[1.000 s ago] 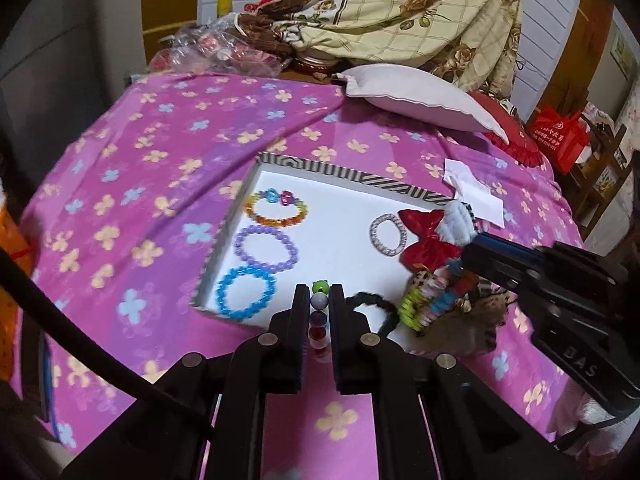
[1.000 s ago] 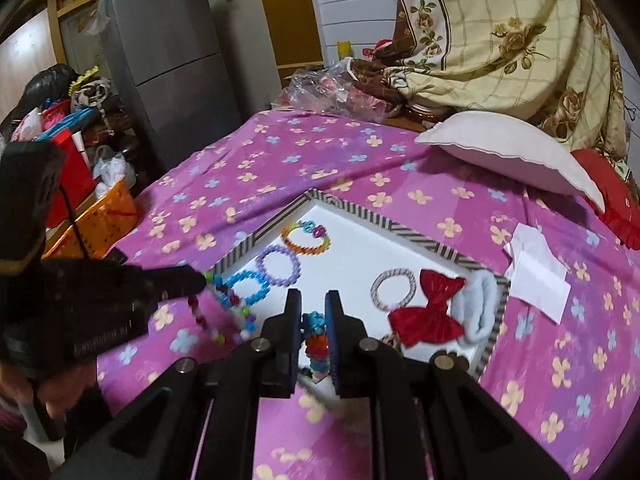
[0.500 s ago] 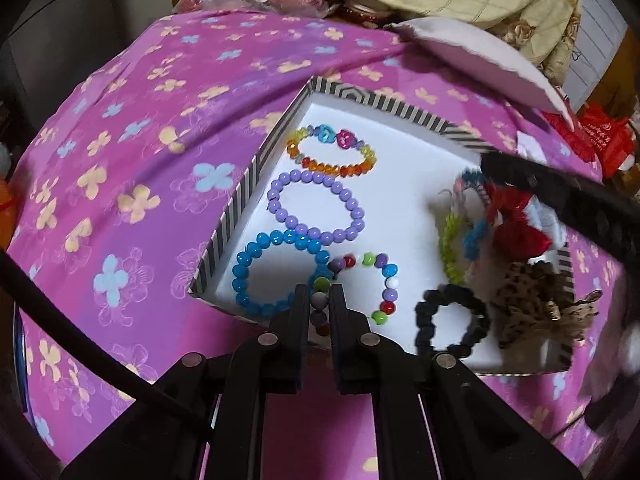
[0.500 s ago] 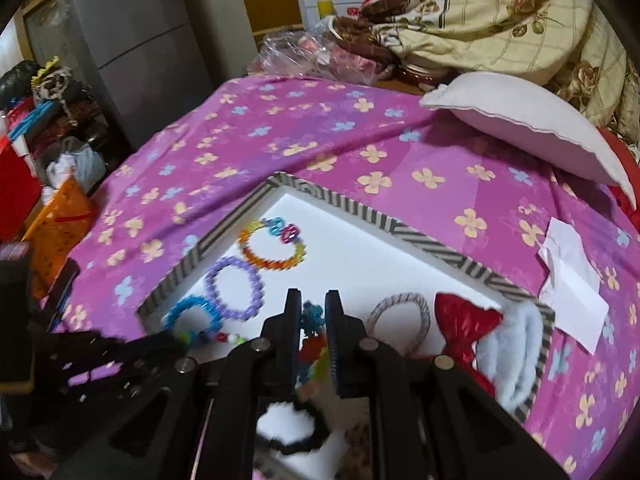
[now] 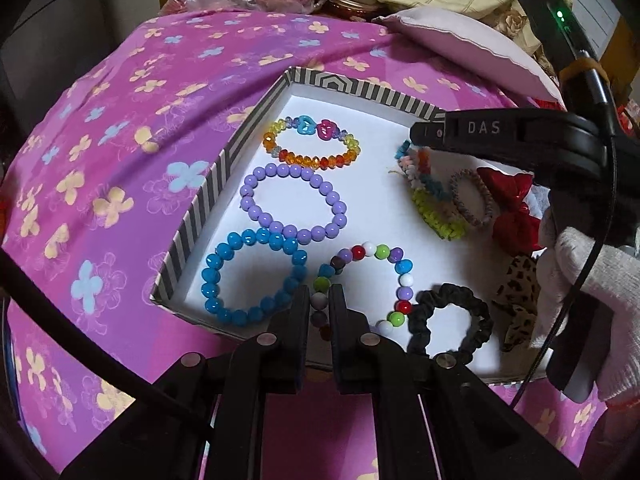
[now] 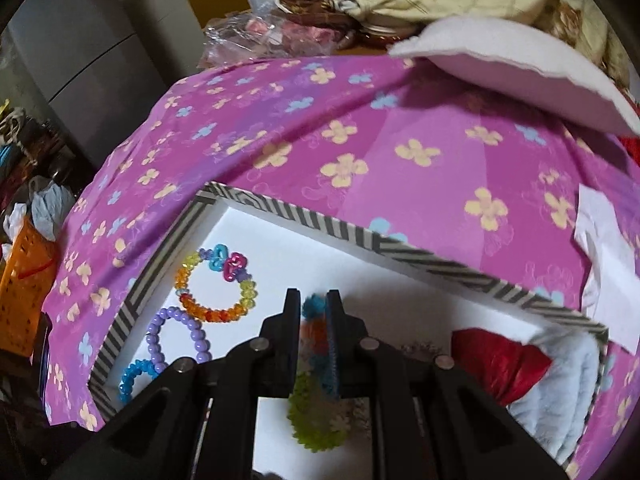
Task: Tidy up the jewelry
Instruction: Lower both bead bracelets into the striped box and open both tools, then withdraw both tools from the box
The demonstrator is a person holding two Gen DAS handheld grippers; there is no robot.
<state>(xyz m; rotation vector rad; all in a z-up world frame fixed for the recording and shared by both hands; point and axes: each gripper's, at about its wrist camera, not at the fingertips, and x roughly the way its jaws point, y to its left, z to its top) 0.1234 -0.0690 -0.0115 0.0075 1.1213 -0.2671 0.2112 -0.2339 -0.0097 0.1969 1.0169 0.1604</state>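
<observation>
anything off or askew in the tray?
Mostly tidy: three bead bracelets lie flat in a column. The fuzzy scrunchie overlaps the grey hair tie, and the mixed-bead bracelet touches the blue one, still pinched by the left gripper. Nothing spilled outside the tray.
</observation>
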